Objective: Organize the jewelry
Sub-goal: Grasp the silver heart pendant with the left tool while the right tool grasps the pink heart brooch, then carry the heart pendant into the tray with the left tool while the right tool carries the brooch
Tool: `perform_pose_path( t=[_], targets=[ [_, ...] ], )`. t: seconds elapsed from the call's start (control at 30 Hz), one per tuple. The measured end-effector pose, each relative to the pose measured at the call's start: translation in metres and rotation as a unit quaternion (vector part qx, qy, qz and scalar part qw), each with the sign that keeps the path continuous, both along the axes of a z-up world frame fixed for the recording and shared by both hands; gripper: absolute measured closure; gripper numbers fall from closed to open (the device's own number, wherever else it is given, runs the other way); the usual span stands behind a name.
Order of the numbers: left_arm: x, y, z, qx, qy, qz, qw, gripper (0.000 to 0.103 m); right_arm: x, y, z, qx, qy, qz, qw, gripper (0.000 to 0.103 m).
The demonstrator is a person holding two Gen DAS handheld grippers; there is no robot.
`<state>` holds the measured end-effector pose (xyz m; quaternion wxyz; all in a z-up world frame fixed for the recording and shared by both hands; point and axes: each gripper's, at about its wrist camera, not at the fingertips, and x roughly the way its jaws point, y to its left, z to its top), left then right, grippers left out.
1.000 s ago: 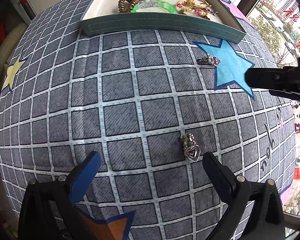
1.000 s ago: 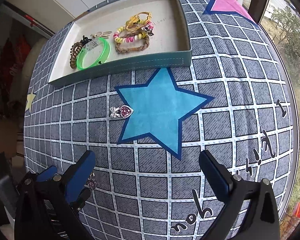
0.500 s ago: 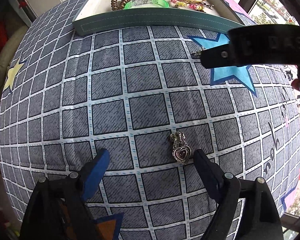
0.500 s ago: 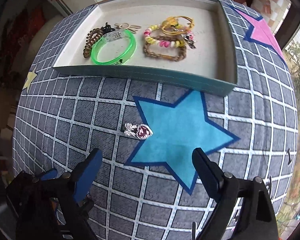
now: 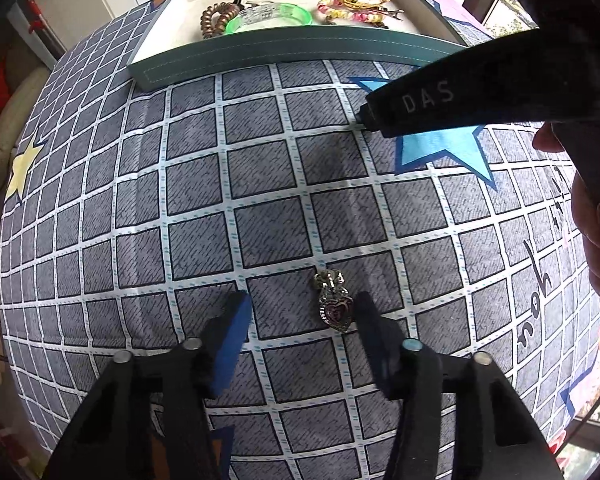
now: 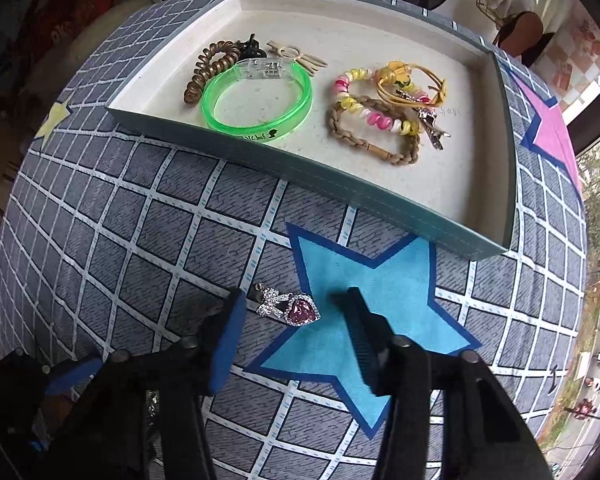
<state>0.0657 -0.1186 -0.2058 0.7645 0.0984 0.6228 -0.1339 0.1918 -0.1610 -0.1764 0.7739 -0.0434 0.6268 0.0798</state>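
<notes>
Surface: grey checked cloth (image 5: 268, 184) with white grid lines; a blue star patch (image 6: 372, 308) and a yellow star (image 5: 20, 168) are printed on it.
Left gripper (image 5: 302, 308): jaws partly open, lowered close to the cloth, nothing clamped. The silver heart pendant (image 5: 335, 308) lies between the fingers, just beside the right-hand finger; contact cannot be confirmed.
Right gripper (image 6: 296, 312): jaws partly open, lowered close to the cloth, nothing clamped. The pink heart pendant (image 6: 290, 308) lies between the fingers, nearer the blue-padded finger (image 6: 226, 340); contact cannot be confirmed.
Silver heart pendant: heart-shaped body with a dark red centre and a metal bail at the top; flat on a grey square.
Pink heart pendant: pink stone in a sparkling silver rim with a bow-shaped top; flat on the cloth at the left edge of the blue star patch.
Tray (image 6: 380, 196): teal outer wall, cream floor, set on the cloth beyond both pendants.
Tray contents: green bangle (image 6: 256, 104), brown coil hair tie (image 6: 208, 68), braided brown bracelet (image 6: 374, 132), pink-and-yellow coil tie (image 6: 376, 116), yellow cord piece (image 6: 412, 80), metal hair clip (image 6: 432, 128).
</notes>
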Motion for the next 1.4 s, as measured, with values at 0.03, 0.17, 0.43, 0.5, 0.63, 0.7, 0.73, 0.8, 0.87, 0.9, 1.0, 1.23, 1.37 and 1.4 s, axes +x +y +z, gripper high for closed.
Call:
perform_pose_path(
  t=[0.03, 0.17, 0.43, 0.5, 0.63, 0.7, 0.73, 0.8, 0.87, 0.9, 1.0, 1.23, 1.37, 1.4],
  targets=[
    [-0.001, -0.001, 0.001, -0.001, 0.000, -0.003, 1.0000, 0.053, 0.000, 0.000, 0.000, -0.002, -0.001, -0.002, 1.000, 0.064],
    [0.004, 0.003, 0.004, -0.022, 0.011, -0.003, 0.9997, 0.073, 0.001, -0.002, -0.001, 0.004, -0.001, -0.020, 1.000, 0.072],
    [0.030, 0.024, 0.012, -0.090, 0.038, 0.030, 0.9948, 0.073, -0.014, -0.038, 0.005, 0.071, 0.015, -0.092, 0.993, 0.090],
    [0.036, 0.026, 0.015, -0.095, 0.037, 0.031, 0.9943, 0.073, -0.019, -0.048, 0.007, 0.081, 0.018, -0.106, 0.991, 0.090],
    [0.050, 0.027, 0.025, -0.098, 0.029, 0.032, 0.9943, 0.073, -0.029, -0.064, 0.011, 0.102, 0.021, -0.132, 0.986, 0.090],
    [0.057, 0.033, 0.028, -0.100, 0.024, 0.033, 0.9941, 0.073, -0.035, -0.073, 0.014, 0.112, 0.020, -0.140, 0.984, 0.090],
    [0.061, 0.032, 0.031, -0.101, 0.022, 0.033, 0.9941, 0.073, -0.037, -0.075, 0.016, 0.117, 0.019, -0.145, 0.982, 0.090],
    [0.066, 0.035, 0.034, -0.103, 0.018, 0.030, 0.9940, 0.073, -0.041, -0.080, 0.021, 0.126, 0.017, -0.153, 0.980, 0.090],
    [0.072, 0.036, 0.040, -0.105, 0.012, 0.025, 0.9941, 0.073, -0.044, -0.084, 0.024, 0.133, 0.015, -0.159, 0.978, 0.090],
    [0.076, 0.047, 0.045, -0.106, 0.010, 0.024, 0.9941, 0.073, -0.044, -0.086, 0.028, 0.137, 0.014, -0.162, 0.977, 0.090],
    [0.079, 0.081, 0.051, -0.108, -0.003, 0.020, 0.9940, 0.073, -0.046, -0.092, 0.038, 0.143, 0.008, -0.165, 0.976, 0.090],
    [0.107, 0.075, 0.078, -0.107, -0.044, 0.013, 0.9932, 0.073, -0.035, -0.101, 0.059, 0.158, -0.011, -0.177, 0.971, 0.090],
    [0.127, 0.069, 0.090, -0.106, -0.064, 0.014, 0.9922, 0.073, -0.026, -0.105, 0.072, 0.160, -0.025, -0.179, 0.970, 0.090],
    [0.134, 0.069, 0.092, -0.106, -0.069, 0.016, 0.9918, 0.073, -0.023, -0.106, 0.074, 0.160, -0.028, -0.180, 0.970, 0.090]
  ],
)
